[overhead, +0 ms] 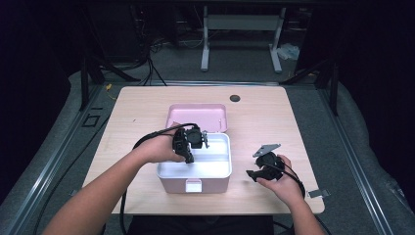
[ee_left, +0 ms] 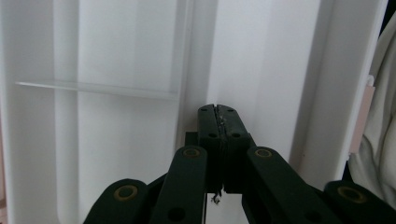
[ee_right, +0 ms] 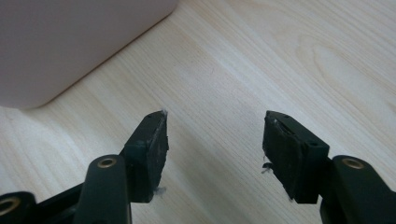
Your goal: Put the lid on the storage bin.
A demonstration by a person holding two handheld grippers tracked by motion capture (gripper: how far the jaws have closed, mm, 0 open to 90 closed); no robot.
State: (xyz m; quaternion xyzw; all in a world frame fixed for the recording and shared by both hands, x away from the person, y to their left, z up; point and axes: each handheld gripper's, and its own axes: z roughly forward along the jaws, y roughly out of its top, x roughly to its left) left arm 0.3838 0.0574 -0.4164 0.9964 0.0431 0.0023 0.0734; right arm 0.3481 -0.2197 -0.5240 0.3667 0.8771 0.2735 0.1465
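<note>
A pink lunch box with a white inner tray stands open in the middle of the table, its lid laid back behind it. My left gripper reaches down into the tray's left part, jaws shut with nothing seen between them. In the left gripper view the shut left gripper points at the white tray floor beside a ridge. My right gripper rests low over the table to the right of the box, open and empty. The right gripper faces bare wood, with the box's pink wall ahead at the left.
The light wooden table has a dark round grommet near its far edge. A small metal plate lies at the front right corner. Beyond the table stand a metal frame and cables on the floor.
</note>
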